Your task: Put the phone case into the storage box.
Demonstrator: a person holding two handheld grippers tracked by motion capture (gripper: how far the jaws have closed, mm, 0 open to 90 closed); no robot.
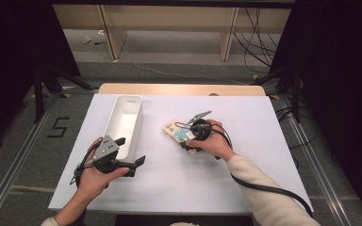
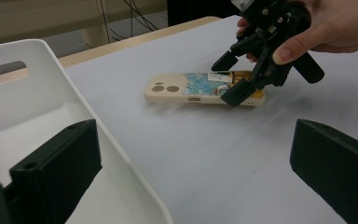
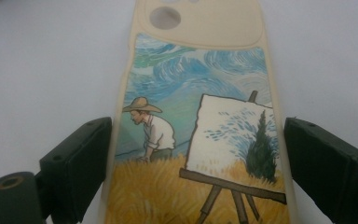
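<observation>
I am lowering my right gripper (image 2: 242, 77) over the painted phone case (image 3: 198, 130) lying flat on the table (image 1: 264, 141), jaws wide and straddling its long edges, not yet pinching. My left gripper (image 1: 131, 157) is waiting open beside the white bin (image 1: 122, 123), ready for the drop.

A white table top (image 1: 264, 155) lies on a wooden table (image 1: 179, 89). Grey floor (image 1: 23, 141) surrounds it, marked with a black "5" (image 1: 58, 127). Wooden shelf legs (image 1: 111, 30) stand behind. Cables (image 1: 257, 33) trail across the floor. Dark curtains (image 1: 9, 47) flank both sides.
</observation>
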